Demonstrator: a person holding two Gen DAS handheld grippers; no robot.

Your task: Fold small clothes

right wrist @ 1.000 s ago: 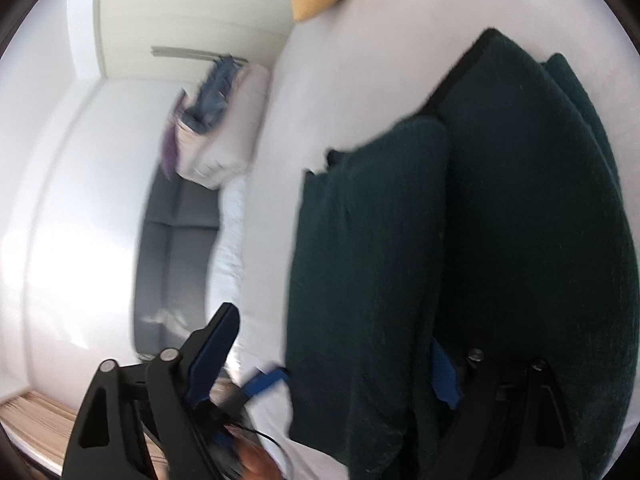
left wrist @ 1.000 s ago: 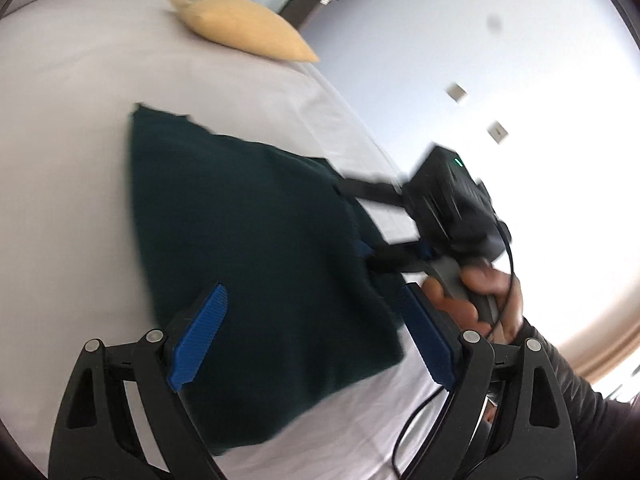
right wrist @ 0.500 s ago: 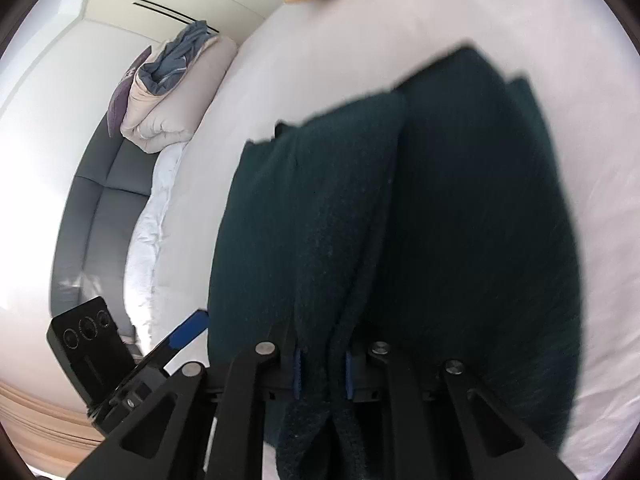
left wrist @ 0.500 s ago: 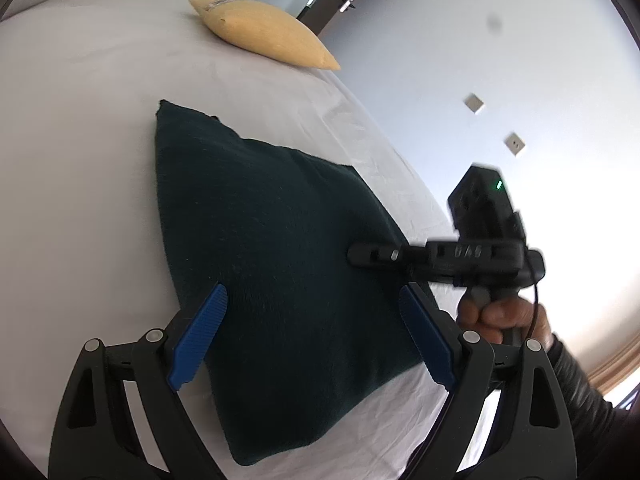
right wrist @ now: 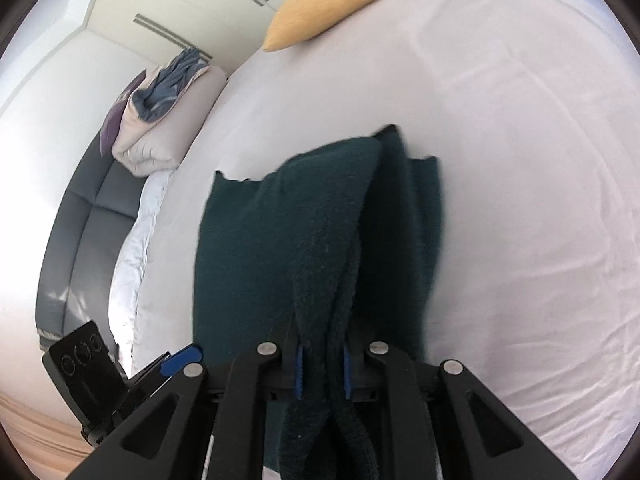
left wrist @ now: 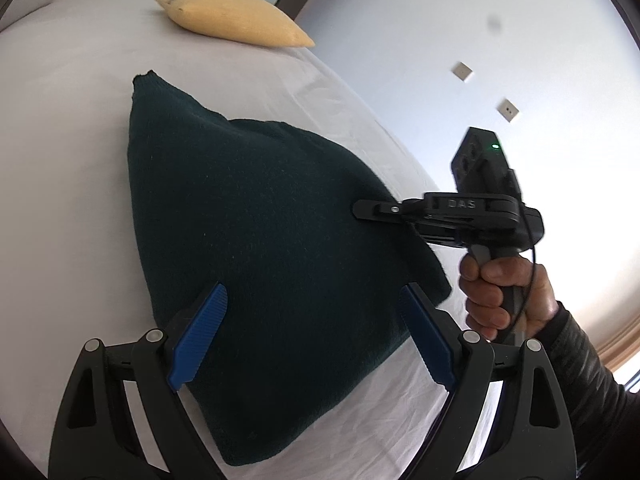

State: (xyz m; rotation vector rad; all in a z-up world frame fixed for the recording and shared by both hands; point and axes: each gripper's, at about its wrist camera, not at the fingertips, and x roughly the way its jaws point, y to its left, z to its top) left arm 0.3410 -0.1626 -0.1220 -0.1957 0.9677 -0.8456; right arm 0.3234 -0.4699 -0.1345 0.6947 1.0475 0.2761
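Observation:
A dark green knitted garment (left wrist: 256, 240) lies partly folded on the white bed (left wrist: 64, 160). My left gripper (left wrist: 316, 340) is open and empty, its blue pads over the garment's near part. My right gripper (right wrist: 320, 372) is shut on the garment's right edge (right wrist: 320, 280) and lifts a thick fold of it off the bed. In the left wrist view the right gripper (left wrist: 364, 214) comes in from the right, its jaws together on the cloth.
A yellow pillow (left wrist: 232, 20) lies at the far end of the bed. A rolled duvet with blue and purple cloth (right wrist: 160, 120) sits on a grey sofa (right wrist: 76, 240) past the bed's left side. A white wall (left wrist: 480, 40) runs along the right.
My right gripper has shut on the garment's edge and raised it into a fold. My left gripper stays open and has pulled back slightly, so more of the garment shows.

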